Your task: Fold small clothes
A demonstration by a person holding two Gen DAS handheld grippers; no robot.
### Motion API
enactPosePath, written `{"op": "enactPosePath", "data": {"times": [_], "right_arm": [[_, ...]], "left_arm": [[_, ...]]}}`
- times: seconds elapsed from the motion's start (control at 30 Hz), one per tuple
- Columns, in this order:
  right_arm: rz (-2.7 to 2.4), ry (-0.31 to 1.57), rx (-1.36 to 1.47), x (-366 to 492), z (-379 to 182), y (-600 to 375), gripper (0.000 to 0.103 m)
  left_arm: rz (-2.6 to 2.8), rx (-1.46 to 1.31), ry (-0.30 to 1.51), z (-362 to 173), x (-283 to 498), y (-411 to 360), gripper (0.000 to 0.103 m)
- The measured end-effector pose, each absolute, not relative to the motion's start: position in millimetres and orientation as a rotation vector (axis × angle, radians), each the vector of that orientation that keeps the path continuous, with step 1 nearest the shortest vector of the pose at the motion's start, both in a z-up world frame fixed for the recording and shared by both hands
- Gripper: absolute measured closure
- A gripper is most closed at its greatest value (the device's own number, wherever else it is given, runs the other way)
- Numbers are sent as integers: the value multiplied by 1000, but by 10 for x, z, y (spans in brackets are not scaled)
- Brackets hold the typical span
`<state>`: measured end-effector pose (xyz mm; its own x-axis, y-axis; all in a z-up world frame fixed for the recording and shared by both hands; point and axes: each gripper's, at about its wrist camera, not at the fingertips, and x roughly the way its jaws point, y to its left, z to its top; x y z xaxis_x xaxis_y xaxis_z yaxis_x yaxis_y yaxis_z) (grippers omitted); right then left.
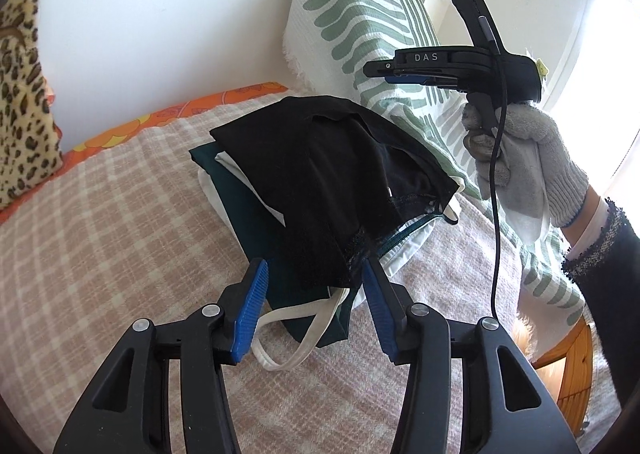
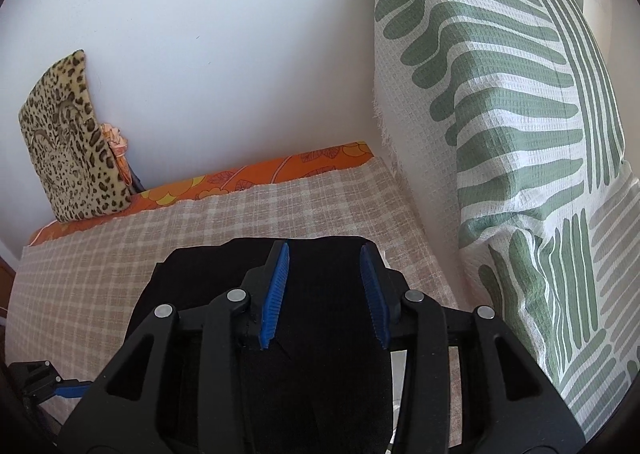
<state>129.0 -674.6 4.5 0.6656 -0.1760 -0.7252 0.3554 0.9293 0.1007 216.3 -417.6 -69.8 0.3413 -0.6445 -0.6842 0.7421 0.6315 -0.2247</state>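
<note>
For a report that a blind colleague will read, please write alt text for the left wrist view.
A black garment lies on top of a stack of folded clothes on a checked bedspread, with the open left hand-held gripper just in front of it. At right, a gloved hand holds the right hand-held gripper above a green-striped pillow.
</note>
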Motion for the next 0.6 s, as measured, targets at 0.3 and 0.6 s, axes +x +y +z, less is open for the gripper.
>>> {"op": "enactPosePath", "data": {"times": [0.3, 0.6], "right_arm": [[-289, 770, 244, 1013, 233, -6403, 44], [-293, 724, 241, 738, 553, -6052, 28]], "left_arm": [[-861, 136, 734, -418, 1940, -3866, 33], [-832, 121, 669, -162, 1696, -3556, 25]]}}
